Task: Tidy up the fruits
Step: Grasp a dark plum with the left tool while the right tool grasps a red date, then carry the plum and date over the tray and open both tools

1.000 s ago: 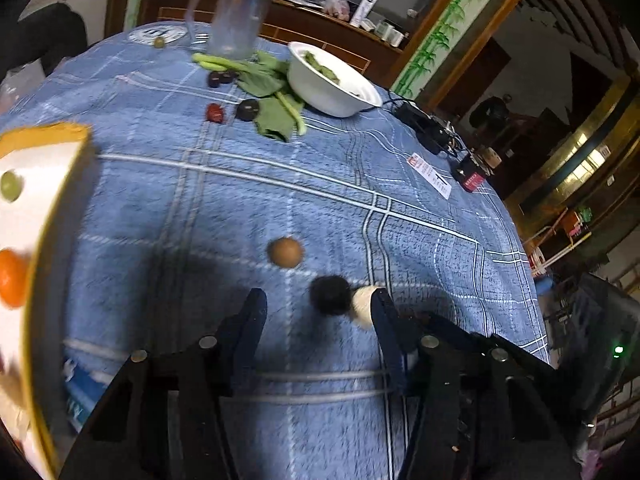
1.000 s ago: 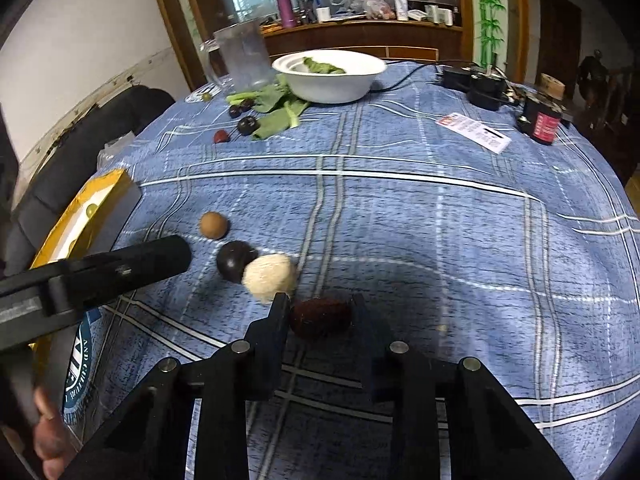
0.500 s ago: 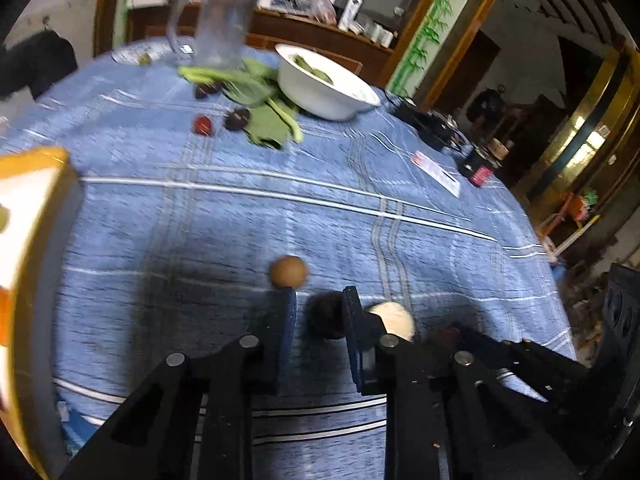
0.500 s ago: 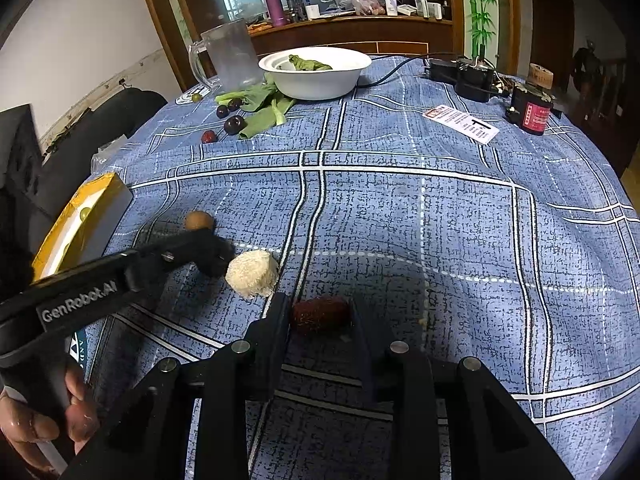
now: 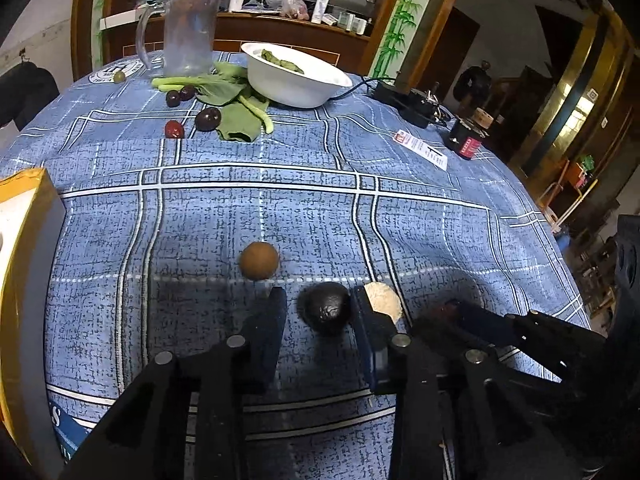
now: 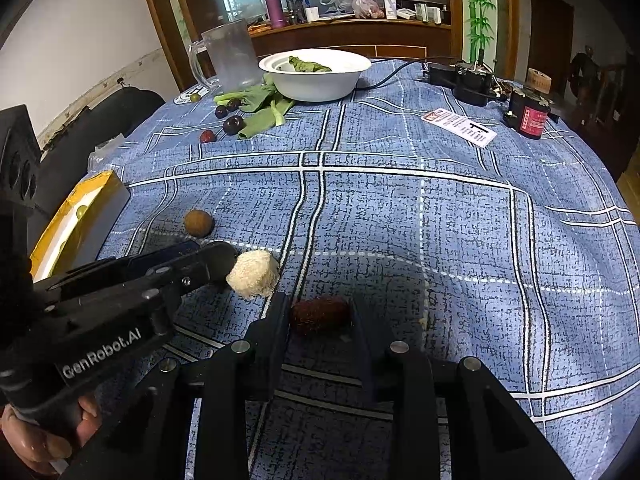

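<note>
In the left wrist view my left gripper (image 5: 318, 304) has its fingers either side of a black wrinkled fruit (image 5: 327, 308) on the blue checked tablecloth; the right finger touches it, a small gap shows on the left. A brown round fruit (image 5: 259, 260) lies just beyond, a pale fuzzy ball (image 5: 385, 301) to the right. In the right wrist view my right gripper (image 6: 319, 312) is shut on a dark red oval fruit (image 6: 320, 314) resting on the cloth. The left gripper (image 6: 216, 258) lies beside the pale ball (image 6: 253, 274). The yellow-rimmed tray (image 6: 76, 216) sits at left.
At the far side stand a white bowl (image 5: 296, 76) with greens, a clear jug (image 5: 188, 34), leafy greens (image 5: 236, 112) and several dark and red fruits (image 5: 208, 119). A card (image 6: 460, 126), a black-red canister (image 6: 530, 114) and cables lie at right.
My left gripper has moved right and forward to straddle the black fruit and narrowed around it. My right gripper has stayed on the dark red fruit.
</note>
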The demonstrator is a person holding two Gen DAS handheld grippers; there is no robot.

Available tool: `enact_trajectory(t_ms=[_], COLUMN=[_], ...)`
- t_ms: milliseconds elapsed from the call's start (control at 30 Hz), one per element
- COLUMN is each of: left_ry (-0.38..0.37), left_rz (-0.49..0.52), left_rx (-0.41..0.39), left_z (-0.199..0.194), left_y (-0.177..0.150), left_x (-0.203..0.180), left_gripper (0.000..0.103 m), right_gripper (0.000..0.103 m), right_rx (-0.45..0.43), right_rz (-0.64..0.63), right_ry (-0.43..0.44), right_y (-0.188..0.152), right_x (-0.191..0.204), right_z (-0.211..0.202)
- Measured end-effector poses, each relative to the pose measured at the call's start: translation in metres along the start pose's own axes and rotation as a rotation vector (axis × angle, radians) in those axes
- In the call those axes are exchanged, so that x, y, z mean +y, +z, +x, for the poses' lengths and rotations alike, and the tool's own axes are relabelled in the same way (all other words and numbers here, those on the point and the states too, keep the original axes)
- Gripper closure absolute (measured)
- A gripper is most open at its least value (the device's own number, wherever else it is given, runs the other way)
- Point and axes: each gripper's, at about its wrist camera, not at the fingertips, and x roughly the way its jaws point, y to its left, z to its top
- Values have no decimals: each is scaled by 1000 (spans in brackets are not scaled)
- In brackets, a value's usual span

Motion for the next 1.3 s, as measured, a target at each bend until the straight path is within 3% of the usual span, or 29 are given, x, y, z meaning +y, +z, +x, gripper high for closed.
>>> enact_trajectory(t_ms=[67, 700, 933, 1300], left_ry=[-37, -8, 7, 194], left_rz=[-12, -60, -154, -327], left_rx=[10, -61, -158, -290], left_z=[0, -27, -96, -208], left_y=[0, -4, -23, -63], left_x=[2, 7, 34, 127], left_gripper=[83, 83, 83, 83], right_gripper=[71, 71, 71, 71], right_rx=[0, -30, -81, -103], right_rz=[4, -7, -55, -99], right_ry=[3, 44, 43, 81], right_y=[0, -1, -5, -10], right_x=[0, 8, 21, 57], right_z=[0, -7, -16, -35])
